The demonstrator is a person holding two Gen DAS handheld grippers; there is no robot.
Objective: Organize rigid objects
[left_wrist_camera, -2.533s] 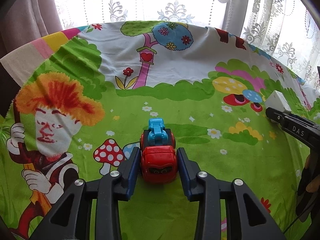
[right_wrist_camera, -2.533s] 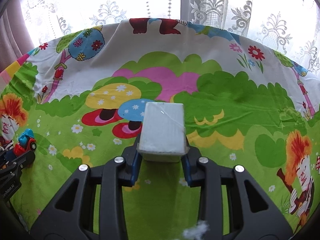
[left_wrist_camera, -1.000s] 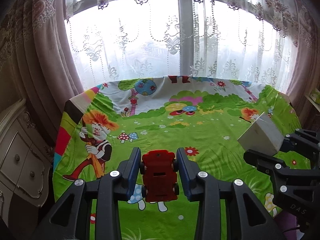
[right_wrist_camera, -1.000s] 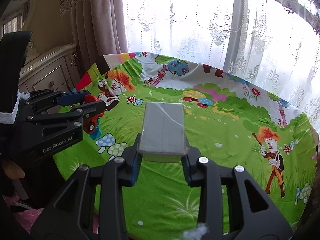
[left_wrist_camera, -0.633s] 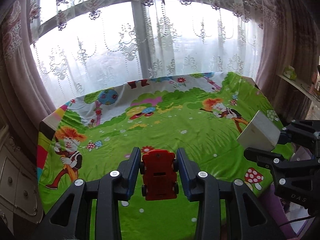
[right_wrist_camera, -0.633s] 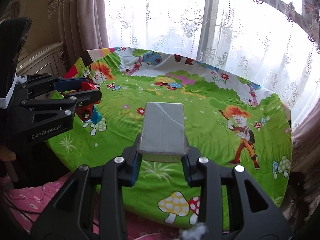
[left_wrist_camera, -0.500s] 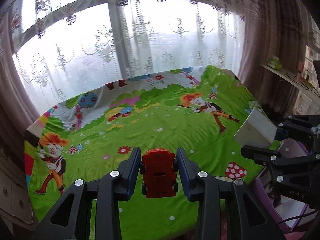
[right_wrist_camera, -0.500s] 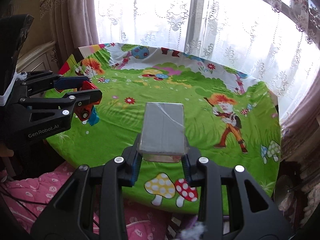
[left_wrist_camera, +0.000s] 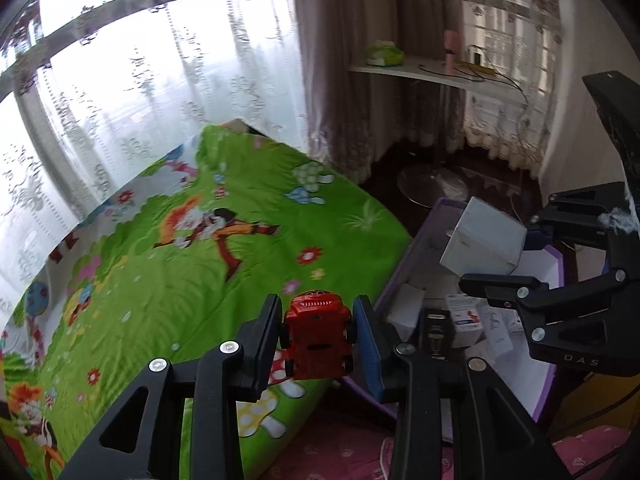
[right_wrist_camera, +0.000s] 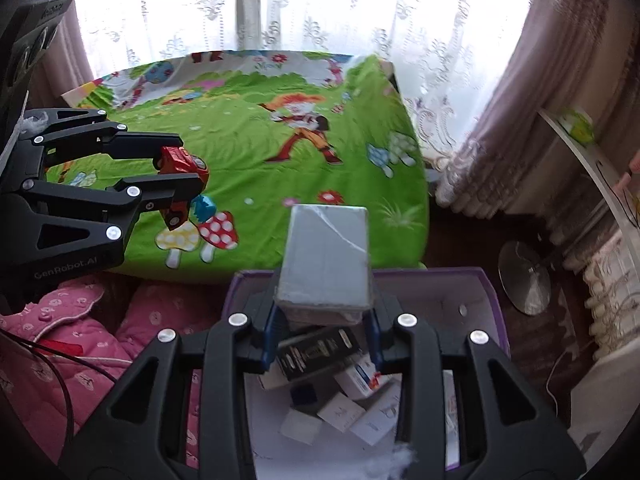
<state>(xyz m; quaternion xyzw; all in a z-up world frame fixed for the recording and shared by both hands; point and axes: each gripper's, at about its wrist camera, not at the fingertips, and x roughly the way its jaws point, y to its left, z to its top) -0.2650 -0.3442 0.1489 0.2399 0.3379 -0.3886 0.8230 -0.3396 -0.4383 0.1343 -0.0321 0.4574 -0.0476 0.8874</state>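
My left gripper [left_wrist_camera: 318, 340] is shut on a red toy car [left_wrist_camera: 318, 334] and holds it in the air over the table's near edge. The car also shows in the right wrist view [right_wrist_camera: 182, 176], with its blue part hanging down. My right gripper [right_wrist_camera: 322, 320] is shut on a grey-white box [right_wrist_camera: 326, 258] and holds it above a purple-rimmed bin [right_wrist_camera: 486, 292]. The box [left_wrist_camera: 482, 242] and the bin [left_wrist_camera: 394, 284] also show in the left wrist view, to the right of the car.
The bin holds several small cartons, one black [right_wrist_camera: 316, 352]. The table wears a green cartoon cloth [left_wrist_camera: 180, 260]. A pink quilt [right_wrist_camera: 80, 344] lies left of the bin. A round metal stand base [right_wrist_camera: 524, 276] sits on the floor at right. A white shelf [left_wrist_camera: 432, 74] lines the curtained wall.
Both grippers lifted their objects off the table and swung right. The bin has come into view; the box is now above it and the car is at the table's edge.
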